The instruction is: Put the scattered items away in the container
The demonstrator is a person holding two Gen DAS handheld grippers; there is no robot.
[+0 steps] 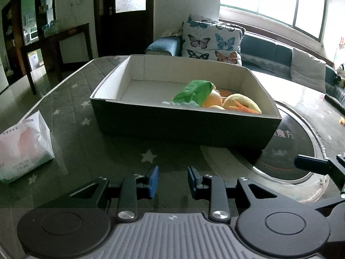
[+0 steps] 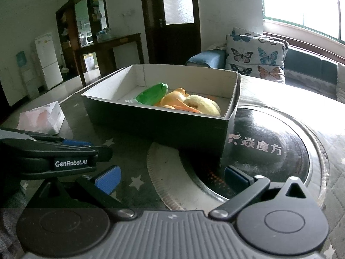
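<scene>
Nearest to me, my left claw (image 1: 172, 181) hangs above the table with its blue pads (image 1: 153, 181) set a modest gap apart and nothing between them. My right claw (image 2: 172, 179) sits just to the right of it, its blue pads (image 2: 107, 178) spread wide and empty too; in the left view only its black tip pokes in at the right edge.

Beneath both claws lies the quilted grey table cover (image 1: 71, 99), dotted with pale stars. A round black cooktop (image 2: 269, 151) with white lettering is set into the table on the right, ringed by a bright metal rim.

Further out, the box (image 1: 185, 127) stands in the middle of the table, its near right corner resting over the edge of the cooktop. It is a shallow rectangular tray, dark on the outside and plain white inside. The toys are gathered in its right half: a crinkled green leafy piece (image 1: 194, 91), an orange rounded piece (image 1: 213, 100) beside it, a pale yellow plush lump (image 1: 243, 102) furthest right, and a thin orange carrot-like strip (image 1: 242, 108) lying against the yellow one. The left half of the box shows bare white floor.

On the left, well apart from the box, a soft pack of tissues (image 1: 23, 146) lies on the cover.

Beyond the table, a butterfly-print cushion (image 1: 212, 41) rests on a sofa below the bright window.
</scene>
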